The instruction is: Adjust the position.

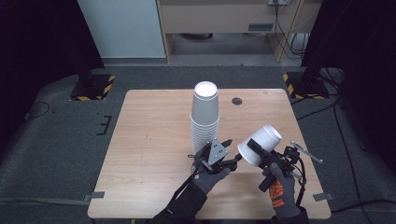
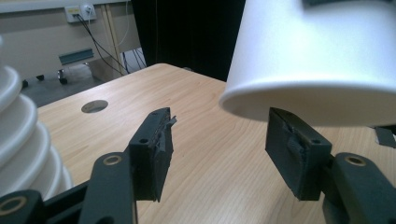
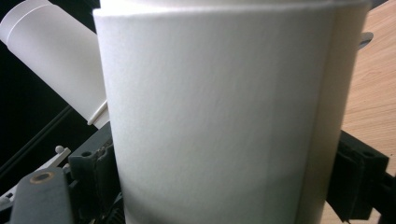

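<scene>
White cup (image 1: 260,144) sits clamped in the right gripper (image 1: 261,154), tilted above the table (image 1: 149,140). Left gripper (image 1: 229,156) gapes empty just below the cup's rim, beside the stack (image 1: 205,116).

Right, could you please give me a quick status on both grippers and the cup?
Right gripper shut on white paper cup, held tilted above table. Left gripper open, empty, by cup's rim. Cup stack beside left gripper.

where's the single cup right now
In the high view the cup is clamped in the right gripper, raised and tilted over the table's near right part, just right of the cup stack and the left gripper.
</scene>
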Motion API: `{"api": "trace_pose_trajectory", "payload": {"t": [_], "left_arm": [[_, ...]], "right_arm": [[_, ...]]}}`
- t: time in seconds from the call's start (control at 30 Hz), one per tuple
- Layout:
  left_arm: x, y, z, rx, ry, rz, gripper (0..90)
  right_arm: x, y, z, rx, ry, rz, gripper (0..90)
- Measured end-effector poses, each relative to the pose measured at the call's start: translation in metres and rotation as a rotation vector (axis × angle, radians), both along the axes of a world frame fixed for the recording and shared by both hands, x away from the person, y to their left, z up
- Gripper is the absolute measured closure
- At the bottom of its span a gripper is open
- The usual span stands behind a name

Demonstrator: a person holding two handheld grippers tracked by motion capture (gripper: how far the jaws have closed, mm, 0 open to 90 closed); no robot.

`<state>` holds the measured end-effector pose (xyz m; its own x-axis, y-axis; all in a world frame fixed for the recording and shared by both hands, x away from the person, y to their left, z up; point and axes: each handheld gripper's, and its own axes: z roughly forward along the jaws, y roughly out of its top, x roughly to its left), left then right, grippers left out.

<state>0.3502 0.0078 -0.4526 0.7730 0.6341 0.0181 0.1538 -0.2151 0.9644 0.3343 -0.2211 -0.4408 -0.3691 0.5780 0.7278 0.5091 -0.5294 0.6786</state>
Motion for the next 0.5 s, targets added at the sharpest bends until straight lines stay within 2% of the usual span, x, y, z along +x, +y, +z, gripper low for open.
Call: {"api": "trace_pose_trajectory", "payload": {"t": [0.13, 0.33, 0.5], "left_arm": [[0.002, -0.004, -0.001, 0.008, 0.000, 0.003, 41.0], [0.007, -0.009, -0.003, -0.013, 0.008, 0.008, 42.9], [0.008, -0.013, -0.002, -0.021, -0.007, 0.004, 45.5]], "right_arm": [[0.000, 0.000, 0.000, 0.002, -0.002, 0.002, 14.9], [0.000, 0.002, 0.000, 0.002, 0.001, 0.008, 14.9], [0.000, 0.003, -0.001, -0.001, 0.002, 0.013, 14.9]]}}
